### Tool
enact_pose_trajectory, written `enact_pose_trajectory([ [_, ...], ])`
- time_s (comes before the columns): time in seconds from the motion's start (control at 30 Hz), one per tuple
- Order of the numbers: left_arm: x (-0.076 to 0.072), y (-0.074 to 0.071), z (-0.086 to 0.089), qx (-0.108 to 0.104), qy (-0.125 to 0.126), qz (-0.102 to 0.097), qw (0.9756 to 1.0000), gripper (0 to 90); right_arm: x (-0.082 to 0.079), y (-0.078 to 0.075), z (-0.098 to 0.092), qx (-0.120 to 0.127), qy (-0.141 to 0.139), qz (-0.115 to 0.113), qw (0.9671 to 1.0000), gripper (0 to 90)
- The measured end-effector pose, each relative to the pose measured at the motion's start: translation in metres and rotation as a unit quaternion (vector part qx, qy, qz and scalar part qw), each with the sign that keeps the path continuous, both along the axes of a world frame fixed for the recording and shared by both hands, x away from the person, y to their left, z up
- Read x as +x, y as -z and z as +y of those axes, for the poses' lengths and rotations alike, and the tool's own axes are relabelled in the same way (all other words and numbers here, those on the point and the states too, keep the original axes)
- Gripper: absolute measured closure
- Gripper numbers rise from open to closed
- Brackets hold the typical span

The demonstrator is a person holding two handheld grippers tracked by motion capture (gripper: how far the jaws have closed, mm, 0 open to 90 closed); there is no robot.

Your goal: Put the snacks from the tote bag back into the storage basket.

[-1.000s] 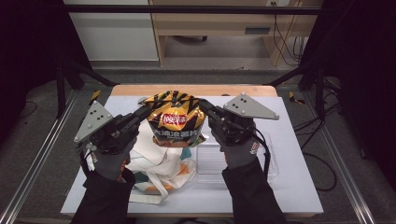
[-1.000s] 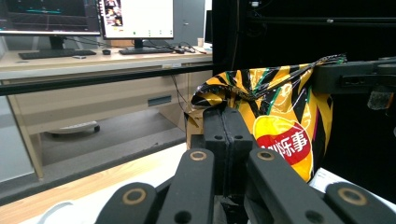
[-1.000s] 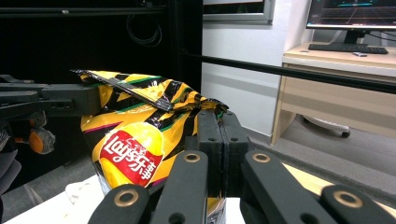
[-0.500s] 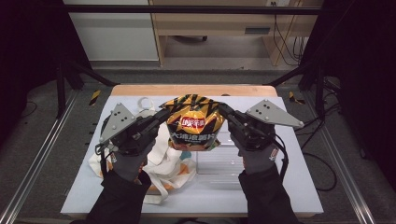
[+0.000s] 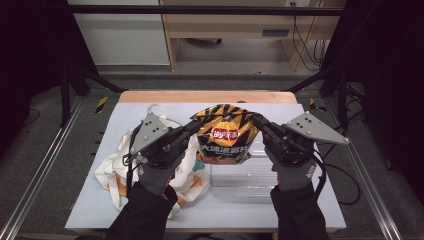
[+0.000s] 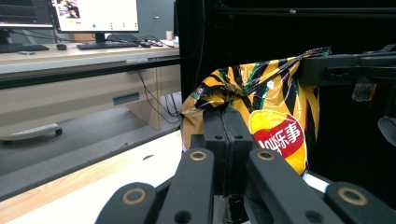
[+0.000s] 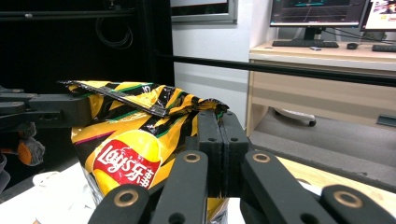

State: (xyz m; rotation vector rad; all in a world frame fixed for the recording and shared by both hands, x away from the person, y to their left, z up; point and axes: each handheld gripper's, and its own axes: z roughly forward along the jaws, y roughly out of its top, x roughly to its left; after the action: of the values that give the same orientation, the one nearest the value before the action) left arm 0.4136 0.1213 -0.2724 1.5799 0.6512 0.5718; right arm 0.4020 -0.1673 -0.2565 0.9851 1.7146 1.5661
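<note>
The chip bag is held clear of the table between both tools. The left gripper is clamped fully on the bag's top corner nearest it — the right gripper likewise on the opposite corner. A cloth tote bag lies beneath the left gripper; a clear plastic tray lies below the bag — just beside the right gripper.

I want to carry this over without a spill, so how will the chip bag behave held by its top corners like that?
The chip bag probably feels light for its size: it hangs puffed between the left gripper and right gripper without sagging much. Its crinkled foil looks floppy and slick, so it may swing or slip from the shut jaws. The contents are likely fragile, so avoid squeezing.
</note>
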Motion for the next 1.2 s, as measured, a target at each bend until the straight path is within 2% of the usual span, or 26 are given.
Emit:
enact_pose_trajectory([
  [0.23, 0.001, 0.002, -0.016, 0.001, 0.010, 0.001, 1.0000, 89.7, -0.005, 0.002, -0.014, 0.003, 0.013, -0.004, 0.9999, 89.8],
  [0.57, 0.004, 0.013, -0.033, 0.005, 0.024, 0.009, 0.9997, 89.6, -0.007, 0.008, -0.030, 0.000, 0.029, 0.003, 0.9996, 89.8],
  [1.13, 0.015, 0.040, -0.034, 0.013, 0.023, 0.038, 0.9989, 89.7, 0.002, 0.032, -0.031, -0.012, 0.031, 0.032, 0.9989, 89.7],
  [1.2, 0.018, 0.044, -0.034, 0.019, 0.022, 0.039, 0.9988, 89.7, 0.005, 0.035, -0.031, -0.012, 0.031, 0.037, 0.9988, 89.7],
])
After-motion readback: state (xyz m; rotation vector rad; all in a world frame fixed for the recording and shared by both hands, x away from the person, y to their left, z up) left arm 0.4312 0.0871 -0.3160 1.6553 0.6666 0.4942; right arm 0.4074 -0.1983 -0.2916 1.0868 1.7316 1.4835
